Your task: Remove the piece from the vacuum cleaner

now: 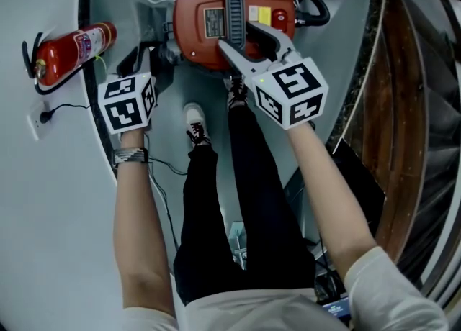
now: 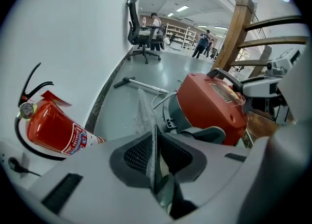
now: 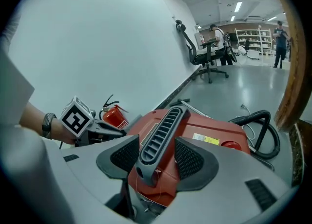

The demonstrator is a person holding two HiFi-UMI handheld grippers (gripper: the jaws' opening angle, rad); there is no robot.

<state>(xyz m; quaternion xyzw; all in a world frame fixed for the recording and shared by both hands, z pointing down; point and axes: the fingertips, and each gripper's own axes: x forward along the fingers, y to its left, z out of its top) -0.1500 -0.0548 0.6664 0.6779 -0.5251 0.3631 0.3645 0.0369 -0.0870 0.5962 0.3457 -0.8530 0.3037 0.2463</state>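
The red vacuum cleaner point(image 1: 216, 27) stands on the grey floor by my feet, its dark grey ribbed handle point(image 1: 232, 9) running across the top. My right gripper point(image 3: 158, 151) is open astride the handle point(image 3: 163, 130); the left pad looks close against it and a gap shows at the right pad. In the head view that gripper point(image 1: 251, 43) sits over the body's near edge. My left gripper point(image 2: 155, 140) is left of the vacuum body point(image 2: 209, 103) and is shut on a thin grey, see-through strip point(image 2: 144, 113) that sticks up between its pads.
A red fire extinguisher point(image 1: 72, 49) lies against the white wall at the left, near a wall socket point(image 1: 36, 122). A black hose point(image 3: 261, 130) curls behind the vacuum. Wooden stair railing point(image 1: 403, 106) runs along the right. A metal wand point(image 2: 141, 85) lies farther down the floor.
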